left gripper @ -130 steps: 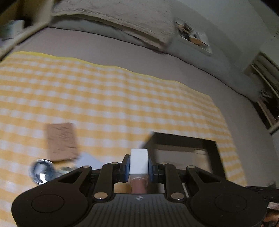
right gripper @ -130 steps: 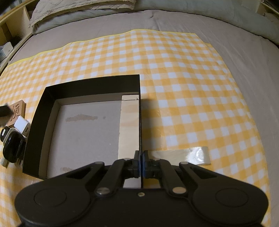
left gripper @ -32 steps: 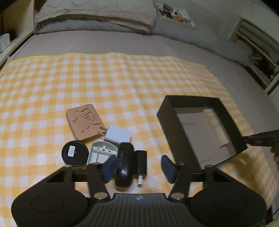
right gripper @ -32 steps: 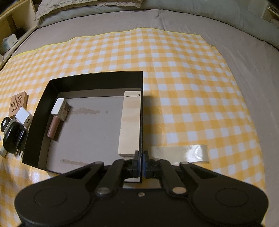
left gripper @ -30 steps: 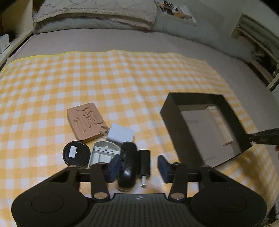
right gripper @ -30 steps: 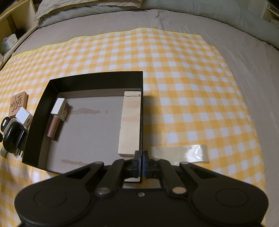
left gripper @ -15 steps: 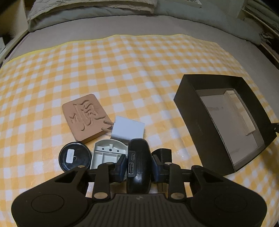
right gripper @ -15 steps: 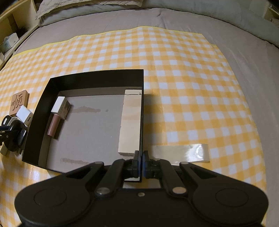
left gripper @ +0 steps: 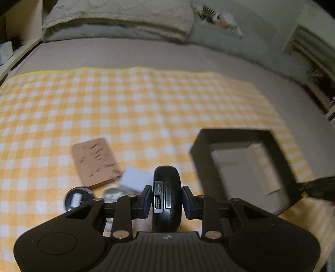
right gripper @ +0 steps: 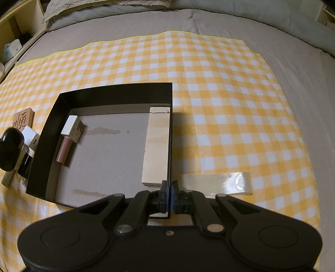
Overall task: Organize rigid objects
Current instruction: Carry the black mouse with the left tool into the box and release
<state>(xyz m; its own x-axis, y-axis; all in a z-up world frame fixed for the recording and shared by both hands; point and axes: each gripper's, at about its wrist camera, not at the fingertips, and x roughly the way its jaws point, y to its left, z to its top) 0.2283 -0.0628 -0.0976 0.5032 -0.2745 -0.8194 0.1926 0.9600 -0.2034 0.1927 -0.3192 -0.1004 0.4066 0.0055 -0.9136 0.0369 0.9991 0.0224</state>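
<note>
My left gripper [left gripper: 166,197] is shut on a black rounded power bank [left gripper: 166,188] with USB ports facing me, lifted above the checked cloth; it also shows in the right wrist view [right gripper: 10,150]. My right gripper [right gripper: 169,193] is shut on the near right wall of the open black box [right gripper: 117,92]. In the box lie a wooden block [right gripper: 157,146] along the right wall and a small white-capped tube with its carton [right gripper: 69,138] at the left. The box also shows to the right in the left wrist view [left gripper: 201,159].
Left of the box on the yellow checked cloth lie a carved wooden tile [left gripper: 94,161], a white charger [left gripper: 136,177], a round black lid [left gripper: 76,198] and a grey plastic part [left gripper: 114,193]. A strip of clear tape [right gripper: 219,183] lies right of the box. Pillows [left gripper: 117,18] lie beyond.
My left gripper closed on the power bank and has lifted it off the cloth, away from the other loose items. The right gripper has stayed clamped on the box wall.
</note>
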